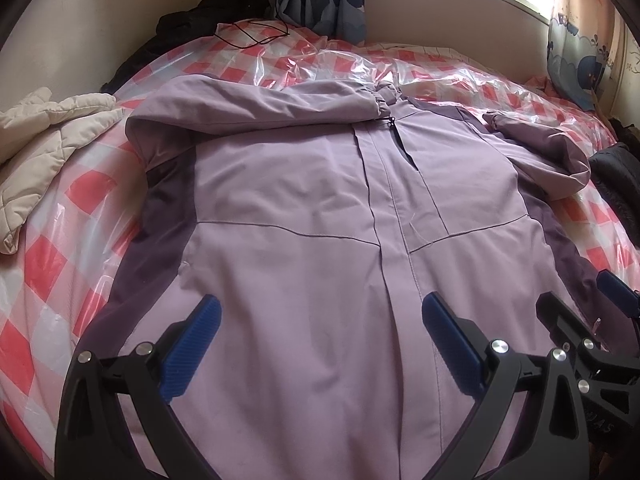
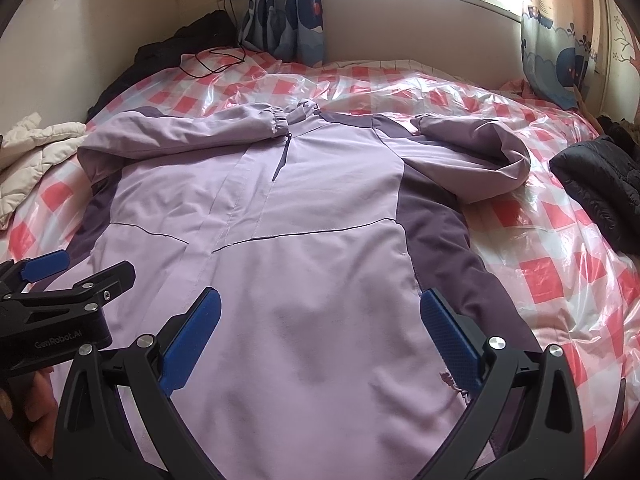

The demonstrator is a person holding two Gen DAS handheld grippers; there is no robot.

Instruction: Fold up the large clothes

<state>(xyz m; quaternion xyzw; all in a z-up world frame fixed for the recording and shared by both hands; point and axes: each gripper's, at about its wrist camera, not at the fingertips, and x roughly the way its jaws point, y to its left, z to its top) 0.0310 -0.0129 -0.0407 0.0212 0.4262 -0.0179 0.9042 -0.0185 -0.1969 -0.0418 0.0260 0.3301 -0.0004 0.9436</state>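
Observation:
A lilac jacket (image 1: pixel 304 208) with darker purple side panels lies front up on the bed, zipped, its hem toward me. Its left sleeve (image 1: pixel 256 104) is folded across the chest toward the collar; the right sleeve (image 2: pixel 480 156) is bent back by the shoulder. My left gripper (image 1: pixel 320 320) hovers open over the lower front of the jacket (image 2: pixel 320 240), nothing between its blue pads. My right gripper (image 2: pixel 320 316) stands open over the jacket's lower right part, beside the dark side panel. Each gripper shows at the edge of the other's view.
The bed (image 2: pixel 560 280) has a pink-and-white checked cover under clear plastic. A cream quilted coat (image 1: pixel 44 136) lies at the left edge, a black padded garment (image 2: pixel 600 184) at the right. A black cable (image 1: pixel 252 36) and dark clothes lie near the far wall; curtains hang by the window.

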